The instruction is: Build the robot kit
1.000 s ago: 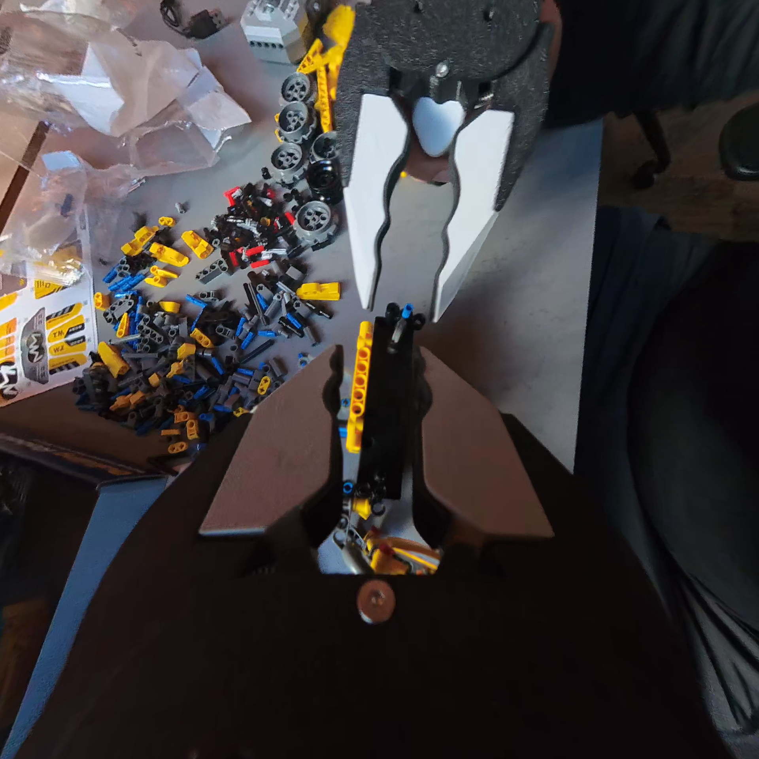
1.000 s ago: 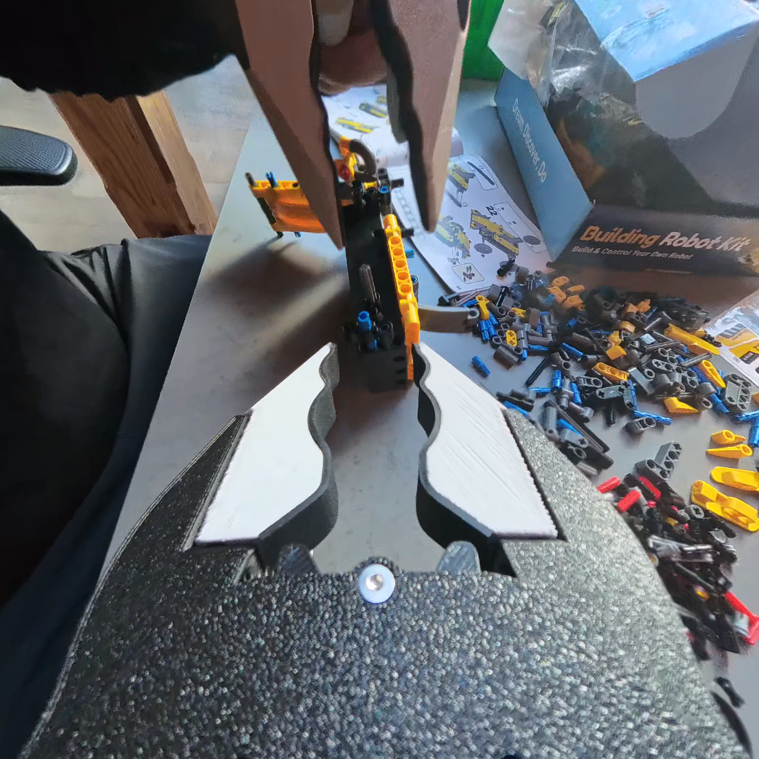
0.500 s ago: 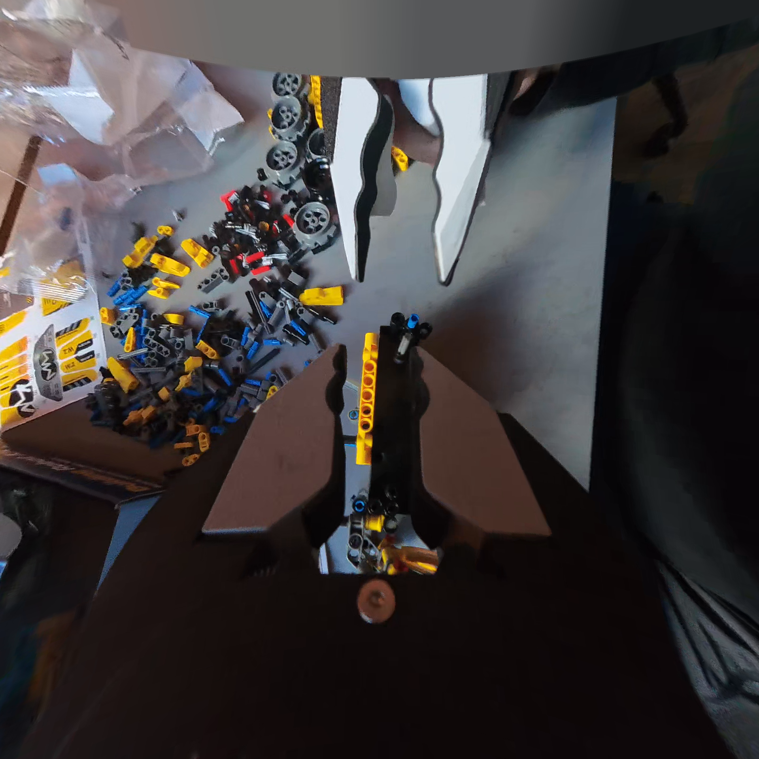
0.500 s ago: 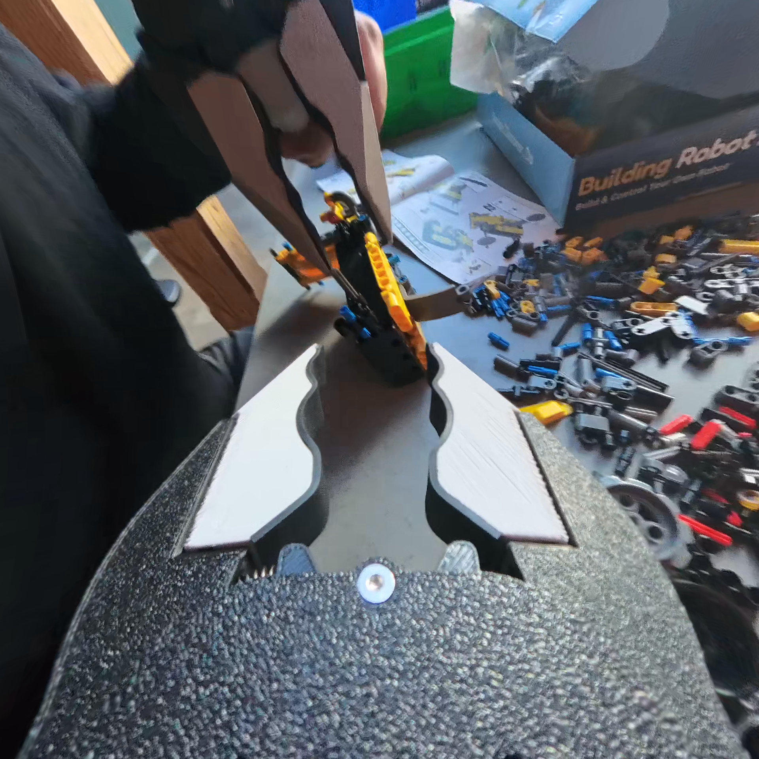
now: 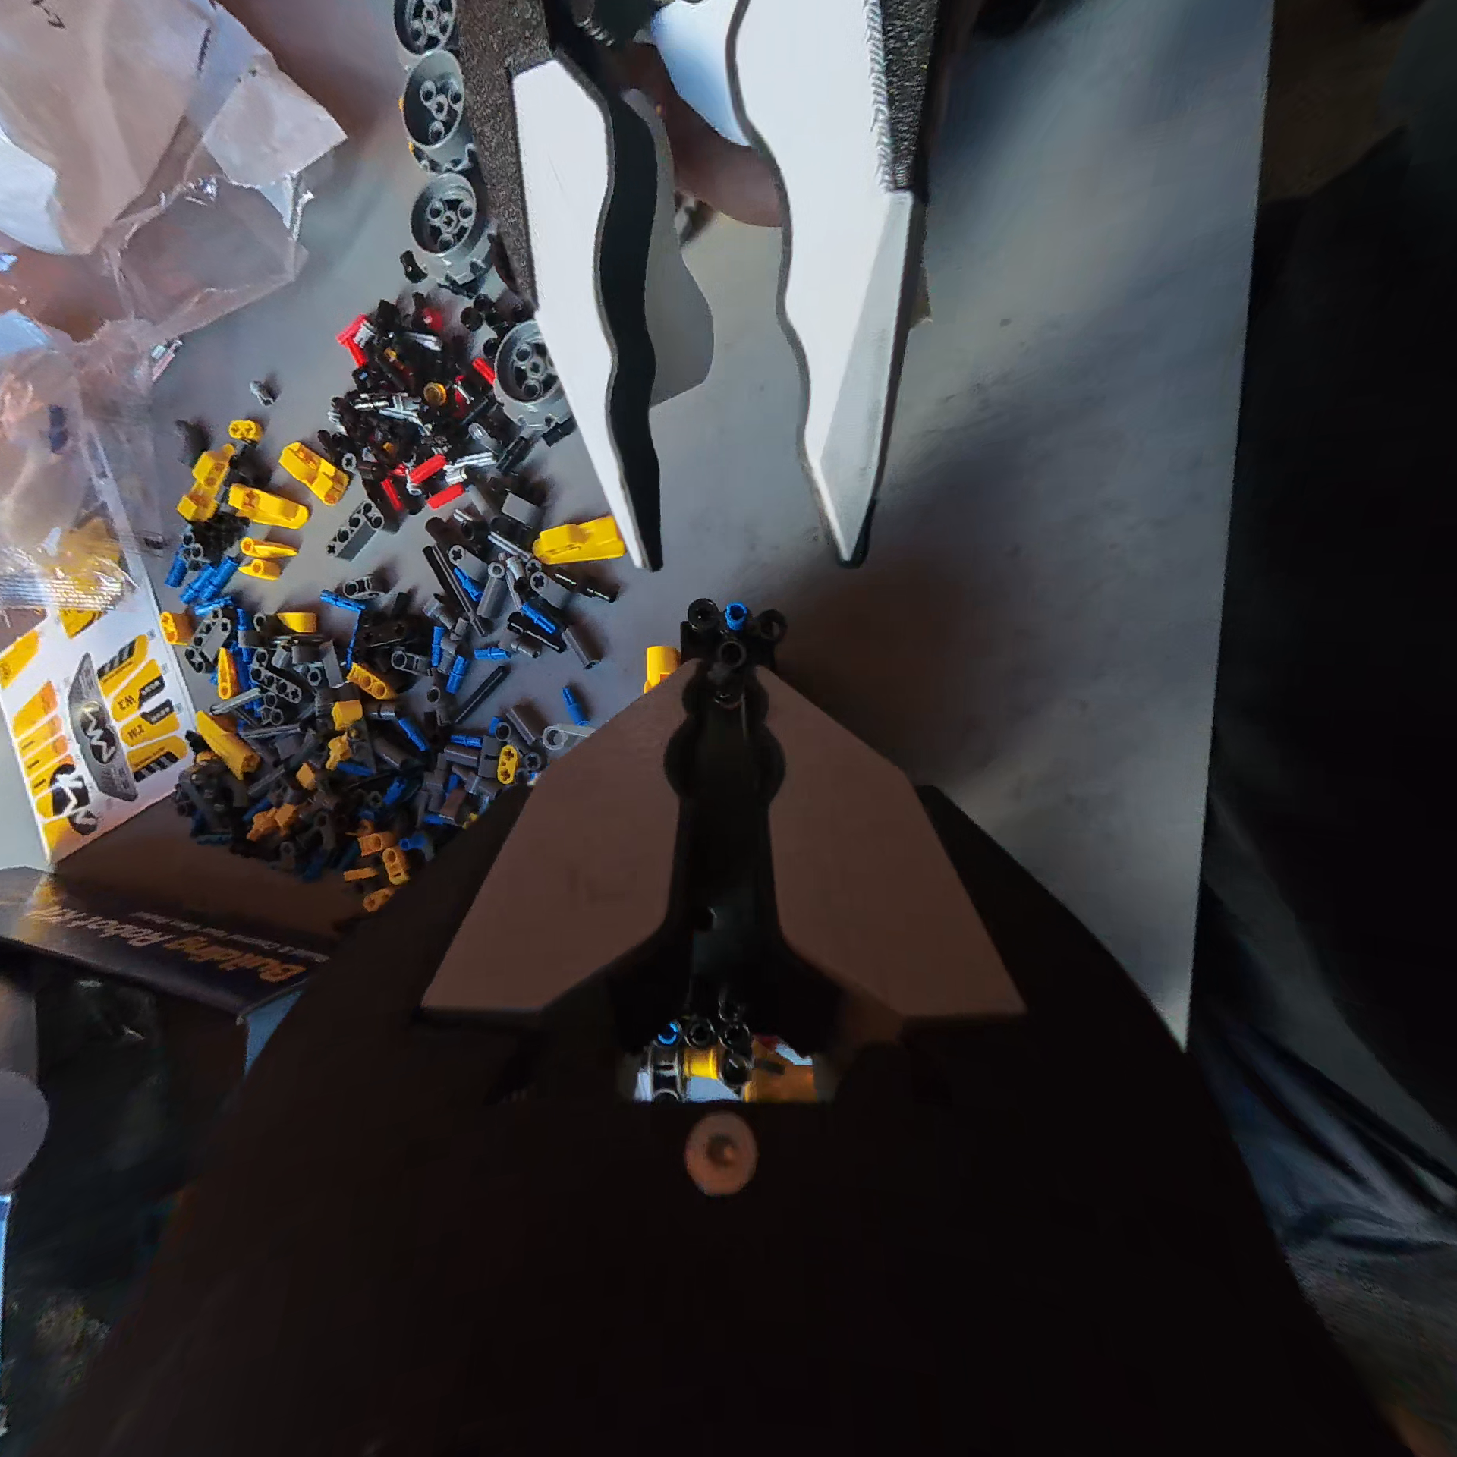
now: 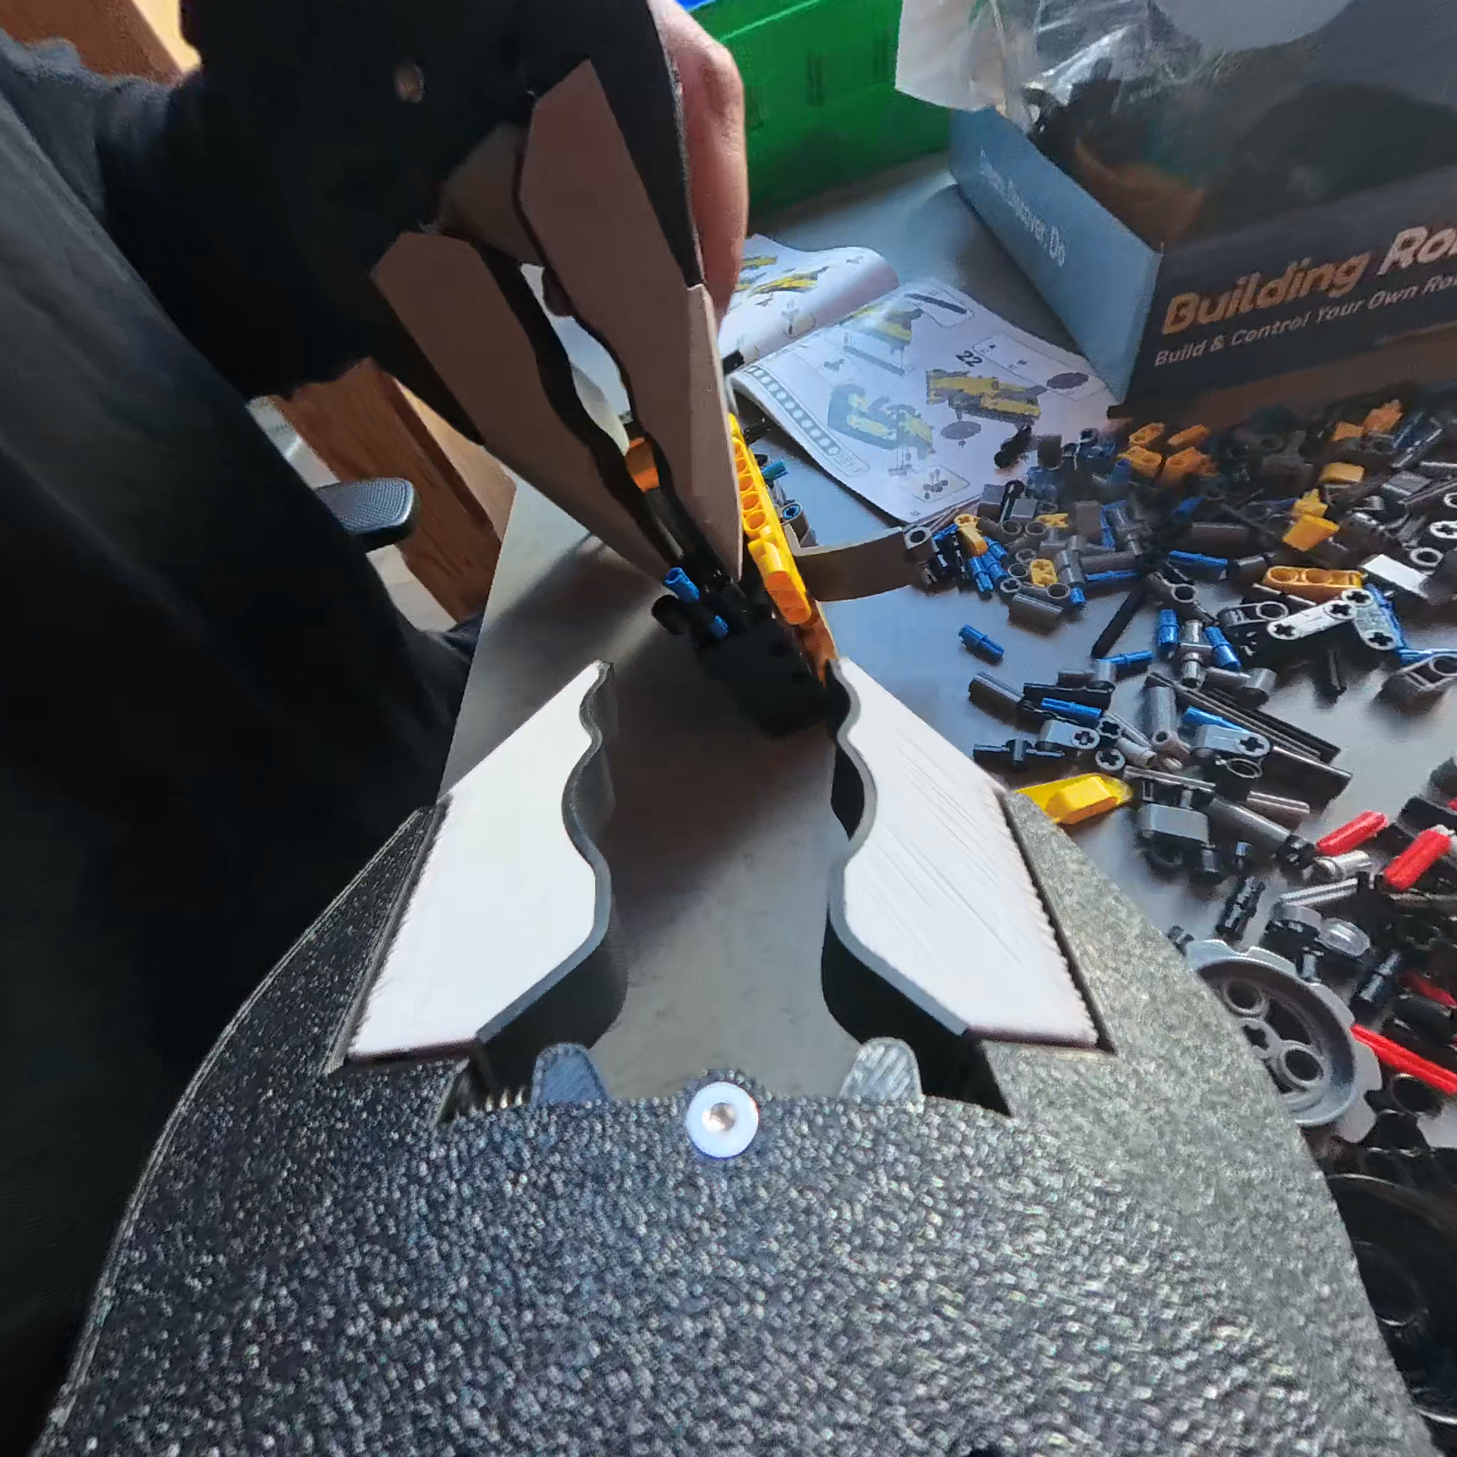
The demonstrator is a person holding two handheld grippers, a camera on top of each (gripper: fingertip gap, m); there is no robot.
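While the grey table [image 6: 709,907] carries a spread of loose bricks [image 5: 339,709], the left gripper [image 5: 725,694] is clenched on a black-and-yellow brick assembly [image 6: 769,631], whose long axis runs along its fingers toward the right gripper [image 6: 717,694], whose jaws are spread and empty.

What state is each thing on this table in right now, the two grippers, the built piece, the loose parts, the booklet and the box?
Left gripper: shut on the black and yellow brick assembly.
Black and yellow brick assembly: clamped between the tan fingers, tilted, its lower end at the grey table.
Right gripper: open, empty, just short of the assembly.
Small loose plastic bricks: scattered.
Paper instruction booklet: lying open.
Dark cardboard kit box: open, holding bagged parts.
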